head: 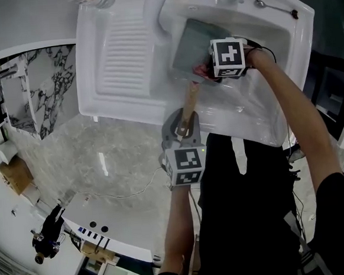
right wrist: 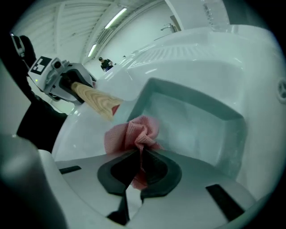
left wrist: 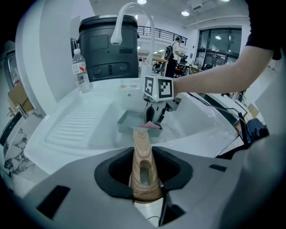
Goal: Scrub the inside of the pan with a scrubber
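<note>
Pink mesh, the scrubber [right wrist: 133,134] is bunched and pinched tight between the jaws of the right gripper [right wrist: 140,163]. It sits over the near corner of the pan [right wrist: 196,120], close to the handle end; whether it touches the metal I cannot tell. The left gripper [left wrist: 144,176] is clamped on the wooden handle [left wrist: 142,147]. The grey square pan lies in the basin of the white sink [head: 297,32]. A bottle [left wrist: 80,71] stands beyond the drainboard [left wrist: 76,125].
</note>
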A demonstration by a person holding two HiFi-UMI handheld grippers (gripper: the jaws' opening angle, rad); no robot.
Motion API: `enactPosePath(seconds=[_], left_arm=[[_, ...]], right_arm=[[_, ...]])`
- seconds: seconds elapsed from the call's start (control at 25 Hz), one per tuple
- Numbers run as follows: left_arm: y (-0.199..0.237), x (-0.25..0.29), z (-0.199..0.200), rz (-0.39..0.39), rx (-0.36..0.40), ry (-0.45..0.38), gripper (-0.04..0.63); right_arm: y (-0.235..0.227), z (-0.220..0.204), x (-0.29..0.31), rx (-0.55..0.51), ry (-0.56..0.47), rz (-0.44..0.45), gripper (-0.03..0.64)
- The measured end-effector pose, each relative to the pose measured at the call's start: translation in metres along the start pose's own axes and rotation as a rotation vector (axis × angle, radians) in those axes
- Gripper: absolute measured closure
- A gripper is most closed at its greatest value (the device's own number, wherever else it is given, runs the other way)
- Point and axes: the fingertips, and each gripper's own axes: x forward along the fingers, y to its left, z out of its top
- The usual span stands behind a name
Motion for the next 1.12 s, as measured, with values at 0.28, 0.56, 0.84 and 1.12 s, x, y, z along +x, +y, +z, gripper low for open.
enactPosePath(seconds=[0.28, 0.56, 0.84, 1.12], left_arm=[[0.001, 0.0, 0.0, 0.006, 0.005, -0.002, 0.459], [-0.001, 0.0, 0.003, 0.0, 0.007, -0.004, 0.459], [-0.001, 0.0, 0.0, 0.004, -0.002, -0.002, 0.459], [-0.001, 0.0, 0.001, -0.003, 0.0, 0.007, 0.459]], right_arm=[[0.021, -0.008, 0.007, -0.019, 0.198, 0.158, 0.586], [-0.026, -0.034, -0.001, -0.046, 0.374, -0.061, 0.584], [-0.1, -0.069, -0.02, -0.016, 0.469, -0.479, 0.584], [-0.127, -0.053, -0.026, -0.073, 0.406, -0.764, 0.584]])
